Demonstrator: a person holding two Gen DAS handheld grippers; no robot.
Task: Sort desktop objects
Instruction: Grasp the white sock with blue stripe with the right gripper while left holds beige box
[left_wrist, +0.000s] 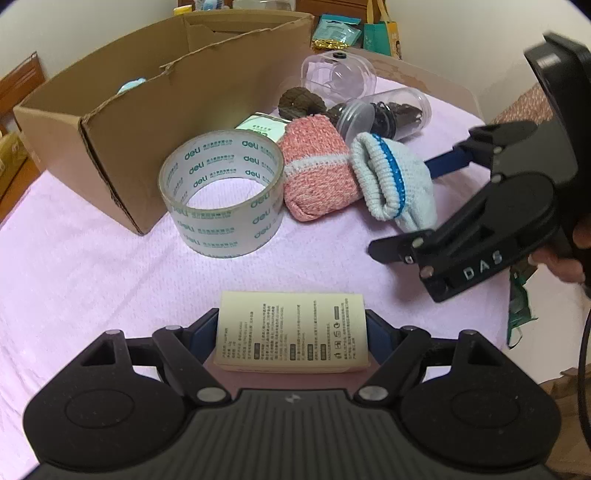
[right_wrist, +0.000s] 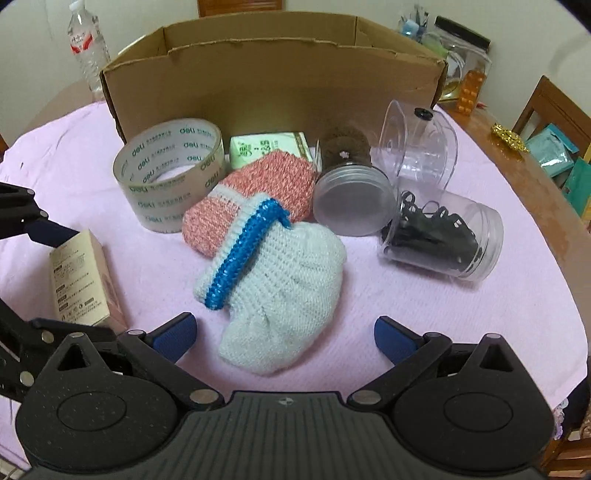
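On the left, the left gripper (left_wrist: 291, 332) has its blue pads pressed to both sides of a small cream box (left_wrist: 291, 334) printed with text, holding it just above the pink cloth (left_wrist: 92, 277) that covers the table. Beyond it, at the far left, an open cardboard box (left_wrist: 147, 110) stands on the cloth with a pale blue thing showing inside. Just in front of the cardboard box's near corner a roll of clear tape (left_wrist: 221, 192) lies flat. Touching the tape's right side is a pink knitted pouch (left_wrist: 317, 170), and leaning on that a white knitted pouch with a blue band (left_wrist: 391, 181). Behind them sit a green-and-white packet (right_wrist: 269, 147), a brown scrunchie (right_wrist: 345, 142) and a clear empty jar (right_wrist: 421, 147) on its side. Further right lies a clear jar of black hair ties (right_wrist: 439, 236), with its frosted lid (right_wrist: 351, 203) just beside it. The right gripper (right_wrist: 284, 336) hangs over the near end of the white pouch, jaws spread wide and not touching it.
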